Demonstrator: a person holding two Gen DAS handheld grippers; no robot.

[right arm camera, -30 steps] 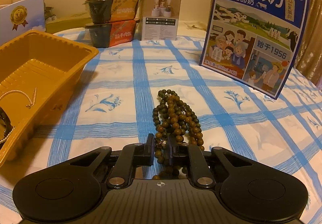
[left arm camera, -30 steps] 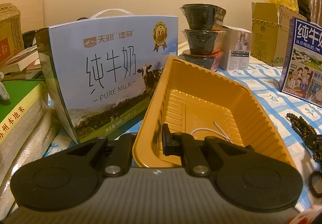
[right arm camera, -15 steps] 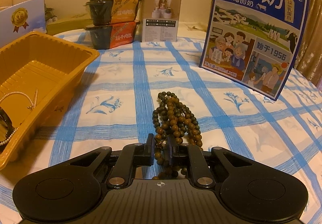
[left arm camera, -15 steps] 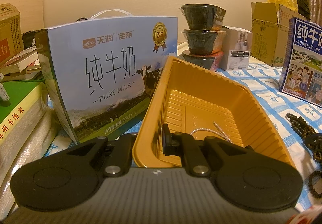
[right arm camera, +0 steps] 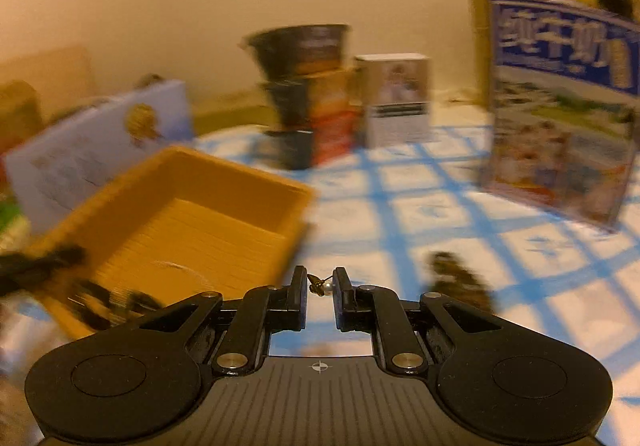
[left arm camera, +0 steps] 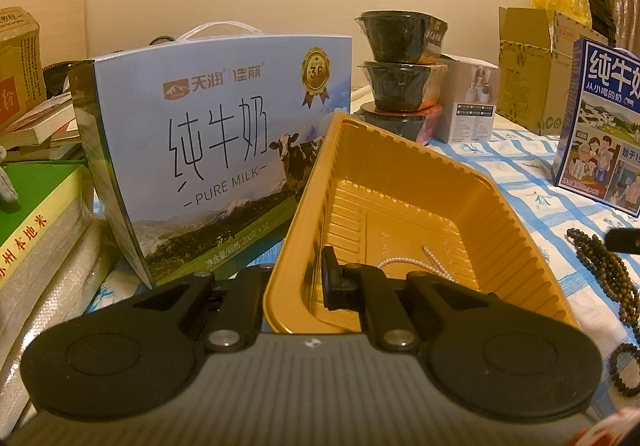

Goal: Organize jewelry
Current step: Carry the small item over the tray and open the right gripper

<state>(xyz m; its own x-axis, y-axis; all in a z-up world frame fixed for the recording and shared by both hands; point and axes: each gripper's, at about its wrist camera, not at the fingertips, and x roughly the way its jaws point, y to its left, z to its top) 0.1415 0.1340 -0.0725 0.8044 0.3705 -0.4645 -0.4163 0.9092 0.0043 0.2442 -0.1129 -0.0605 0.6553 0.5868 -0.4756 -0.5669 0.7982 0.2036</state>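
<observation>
My left hand-held gripper [left arm camera: 298, 286] pinches the ribbed golden plastic tray's [left arm camera: 520, 221] wall, steadying it; right hand-held gripper [right arm camera: 320, 288] – jaws nearly closed – holds, seemingly, a small pearl-tipped earring [right arm camera: 320, 287].

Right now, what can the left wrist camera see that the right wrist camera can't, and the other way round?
Only the left view shows the left gripper clamped on the near rim of the gold plastic tray, the stacked books at far left, and a sharp look at the pearl strand inside the tray.

Only the right view, blurred by motion, shows the right gripper pinching a small bead-and-wire piece.

Both show the tray, the stacked black bowls, both milk cartons, the brown bead necklace and the blue-checked cloth.
</observation>
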